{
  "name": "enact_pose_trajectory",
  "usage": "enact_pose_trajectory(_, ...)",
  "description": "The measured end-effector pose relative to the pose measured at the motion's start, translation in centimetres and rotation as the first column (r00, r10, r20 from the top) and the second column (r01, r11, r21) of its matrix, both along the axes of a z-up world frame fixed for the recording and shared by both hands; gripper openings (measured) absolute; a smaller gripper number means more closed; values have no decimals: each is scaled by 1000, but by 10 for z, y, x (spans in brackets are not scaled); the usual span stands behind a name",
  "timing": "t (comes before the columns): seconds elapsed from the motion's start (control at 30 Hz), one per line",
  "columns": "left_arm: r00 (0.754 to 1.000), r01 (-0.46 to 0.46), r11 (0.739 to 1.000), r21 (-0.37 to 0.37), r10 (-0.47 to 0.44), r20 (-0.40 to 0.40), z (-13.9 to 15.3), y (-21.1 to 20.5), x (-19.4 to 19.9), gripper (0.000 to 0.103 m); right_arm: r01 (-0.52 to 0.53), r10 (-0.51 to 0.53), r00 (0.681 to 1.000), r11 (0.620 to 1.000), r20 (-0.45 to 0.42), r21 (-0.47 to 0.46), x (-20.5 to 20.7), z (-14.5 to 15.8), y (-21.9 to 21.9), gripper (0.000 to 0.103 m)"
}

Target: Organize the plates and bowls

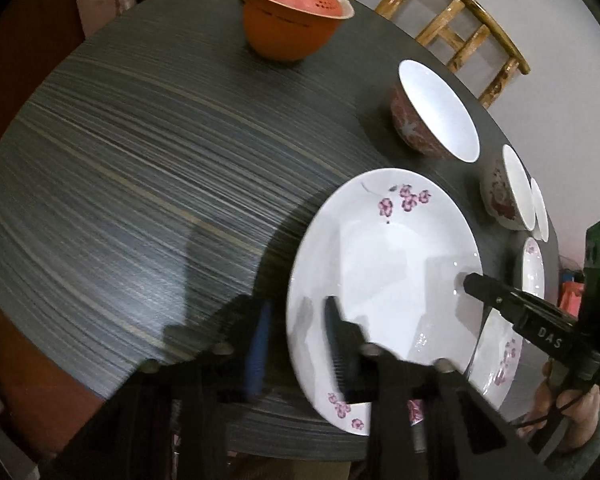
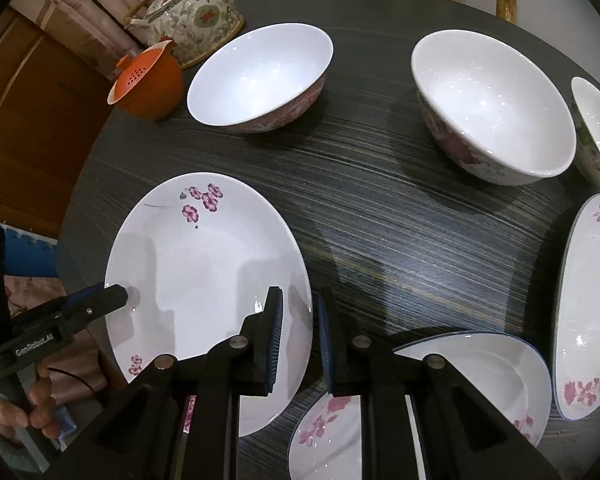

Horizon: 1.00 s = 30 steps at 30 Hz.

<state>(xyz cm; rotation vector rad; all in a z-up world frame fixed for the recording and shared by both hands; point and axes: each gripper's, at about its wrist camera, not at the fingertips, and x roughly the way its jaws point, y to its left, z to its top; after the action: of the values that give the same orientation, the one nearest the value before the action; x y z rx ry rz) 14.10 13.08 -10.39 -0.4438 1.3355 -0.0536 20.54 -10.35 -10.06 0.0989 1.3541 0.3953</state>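
Left wrist view: the left gripper [image 1: 298,304] straddles one side of the large plate [image 1: 384,264], one finger outside the rim and the other over the white well. Blur hides the contact there. In the right wrist view its tip shows pinched together on that rim, so I record it as clamped on the large plate.

The right gripper [image 2: 299,292] sits on the opposite side of the large plate. Its inner pad is over the glaze and its outer pad is past the edge, above the table [image 2: 380,220]. Seen from across, its tip reads as drawn in on the rim. I judge it clamped too.

Step in hand, in my judgement: a two-sided lift of the large plate for stacking.
- Raise both sides together and keep the plate level. The glaze looks slick and each hold takes only a thin edge.
- A small plate [image 2: 460,380] lies just beside the large plate on the right gripper's side. I cannot tell whether they touch, so I would lift straight up before moving across.
- Two bowls [image 2: 260,80] [image 2: 492,108] stand beyond the large plate, well apart from it.

Legible writing: "DAS" on the right gripper's body and "GenRobot.AI" on the left gripper's body. I can read no maker's mark on the crockery, only pink blossom decoration.
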Motion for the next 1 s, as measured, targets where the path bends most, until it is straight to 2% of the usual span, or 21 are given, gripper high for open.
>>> enact_pose_trajectory(0.1, 1000, 9, 1000, 1, -9, -10, -4, -2, 0, 10, -6, 6, 1000, 1000, -2, -7, 0, -2, 1, 11)
enact_pose_trajectory(0.2, 1000, 15, 1000, 8, -15, -11, -4, -1, 2, 8, -5, 5, 1000, 1000, 5, -20, -2, -3, 4, 10)
enact_pose_trajectory(0.53, 999, 50, 997, 52, -49, -7, -1, 13, 11, 9, -25, 25, 1000, 999, 6, -40, -10, -3, 21, 9)
enact_pose_trajectory(0.77, 997, 78, 989, 122, -79, 0, 2, 24, 24, 12, -9, 9, 1000, 1000, -5, -19, -14, -4, 35, 9)
enact_pose_trajectory(1.0, 996, 88, 984, 158, -90, 5, 4, 42, 33, 13, -4, 4, 1000, 1000, -12, 5, -12, -5, 48, 9)
